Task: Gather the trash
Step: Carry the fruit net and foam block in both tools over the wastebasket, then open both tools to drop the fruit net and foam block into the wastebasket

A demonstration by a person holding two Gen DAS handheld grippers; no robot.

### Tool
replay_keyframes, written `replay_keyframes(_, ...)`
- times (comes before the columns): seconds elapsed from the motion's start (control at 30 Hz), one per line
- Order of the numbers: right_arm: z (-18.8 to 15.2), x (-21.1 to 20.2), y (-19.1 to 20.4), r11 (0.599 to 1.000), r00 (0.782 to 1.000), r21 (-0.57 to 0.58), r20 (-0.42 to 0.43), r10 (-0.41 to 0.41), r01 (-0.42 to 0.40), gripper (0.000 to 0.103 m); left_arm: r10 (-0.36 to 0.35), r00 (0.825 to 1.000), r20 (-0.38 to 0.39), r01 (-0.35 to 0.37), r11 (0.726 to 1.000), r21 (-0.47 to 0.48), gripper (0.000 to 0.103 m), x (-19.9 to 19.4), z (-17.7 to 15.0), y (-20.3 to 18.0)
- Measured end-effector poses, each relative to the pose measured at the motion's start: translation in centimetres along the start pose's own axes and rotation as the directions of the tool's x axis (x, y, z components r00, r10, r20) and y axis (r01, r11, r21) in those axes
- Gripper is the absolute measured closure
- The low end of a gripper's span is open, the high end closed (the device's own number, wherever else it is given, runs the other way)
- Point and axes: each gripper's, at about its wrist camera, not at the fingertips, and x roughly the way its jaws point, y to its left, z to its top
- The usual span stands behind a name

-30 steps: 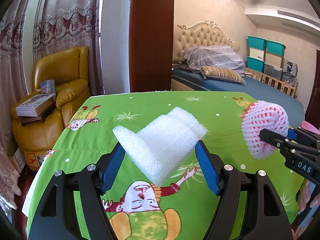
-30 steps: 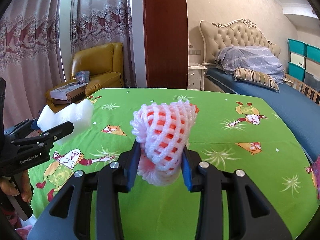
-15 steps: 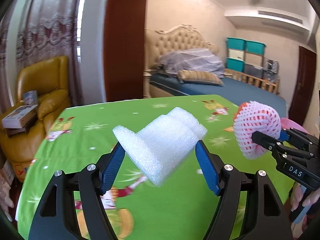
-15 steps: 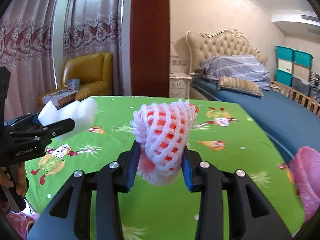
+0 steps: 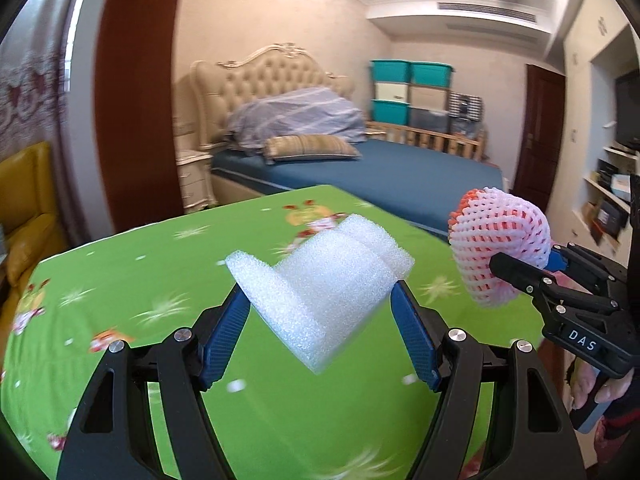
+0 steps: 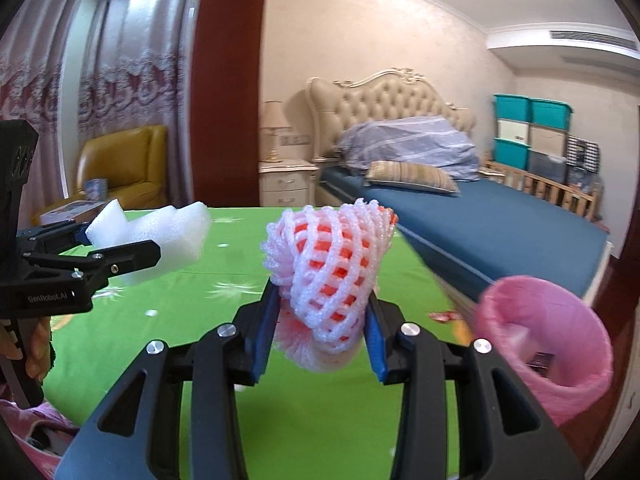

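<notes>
Foam is sitting clamped in the left gripper (image 5: 320,308) in the left wrist view: a white L-shaped foam block (image 5: 320,288), its blue pads pressing on both sides at about half span, carried in the air above the green tablecloth (image 5: 120,280). Off to its right the right gripper (image 5: 516,272) is pinching a pink fruit net (image 5: 500,252).

Right wrist view is showing that net (image 6: 332,268) held between narrowly set pads of the right gripper (image 6: 324,320), above the cloth's right edge. A pink-lined bin (image 6: 548,344) is standing just past that edge, lower right of the net, so the right hand is probably nearer it; the left gripper (image 6: 120,248) is hanging well to the left.
</notes>
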Motion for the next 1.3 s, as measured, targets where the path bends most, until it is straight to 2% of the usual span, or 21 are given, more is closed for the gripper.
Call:
replay_keyframes(0.17, -1.1, -1.0, -6.0, 0.995, 0.996, 0.044, -0.004, -0.089, 0.089, 0.064, -0.102, 0.995, -0.011, 0.102, 0.994, 0.042, 0.035, 2.5, 1.8, -4.4)
replay_keyframes(0.33, -2.3, -2.4, -11.7, 0.981, 0.984, 0.076, -0.011, -0.179, 0.180, 0.063, -0.195, 0.981, -0.014, 0.196, 0.976, 0.098, 0.035, 5.1, 3.6, -9.1)
replay_keyframes(0.5, -3.3, -3.5, -17.0, 0.964, 0.969, 0.102, -0.024, -0.244, 0.245, 0.062, -0.306, 0.950, -0.059, 0.311, 0.945, 0.104, 0.034, 9.1, 5.3, -14.5)
replay_keyframes(0.67, -4.1, -3.5, -21.4, 0.944, 0.952, 0.120, -0.034, -0.306, 0.307, 0.061, -0.373, 0.923, -0.093, 0.382, 0.918, 0.109, 0.034, 12.9, 6.7, -19.6)
replay_keyframes(0.9, -4.0, -1.5, -24.9, 0.927, 0.938, 0.148, -0.056, -0.341, 0.345, 0.059, -0.407, 0.904, -0.132, 0.419, 0.905, 0.076, 0.034, 17.9, 8.3, -24.7)
replay_keyframes(1.0, -3.9, 0.0, -25.5, 0.926, 0.937, 0.140, -0.066, -0.343, 0.349, 0.053, -0.423, 0.895, -0.141, 0.431, 0.902, 0.036, 0.034, 20.0, 9.3, -25.8)
replay_keyframes(1.03, -3.9, 0.3, -25.9, 0.927, 0.938, 0.143, -0.066, -0.340, 0.346, 0.048, -0.432, 0.891, -0.142, 0.439, 0.898, 0.024, 0.033, 20.4, 9.5, -26.0)
replay_keyframes(1.07, -3.7, 1.0, -26.1, 0.930, 0.941, 0.142, -0.062, -0.333, 0.338, 0.034, -0.444, 0.885, -0.143, 0.450, 0.893, 0.011, 0.030, 21.1, 9.7, -26.4)
replay_keyframes(1.13, -3.8, 2.0, -26.1, 0.945, 0.952, 0.121, -0.044, -0.302, 0.306, 0.019, -0.470, 0.874, -0.122, 0.471, 0.882, -0.025, 0.009, 22.1, 10.2, -26.8)
replay_keyframes(1.2, -4.0, 2.6, -25.6, 0.941, 0.945, 0.091, -0.048, -0.323, 0.326, 0.019, -0.488, 0.866, -0.110, 0.487, 0.873, -0.038, 0.009, 22.6, 10.4, -27.0)
replay_keyframes(1.3, -5.0, 1.1, -26.5, 0.927, 0.934, 0.113, -0.051, -0.353, 0.357, 0.019, -0.455, 0.879, -0.139, 0.456, 0.890, -0.028, 0.007, 22.7, 10.5, -26.7)
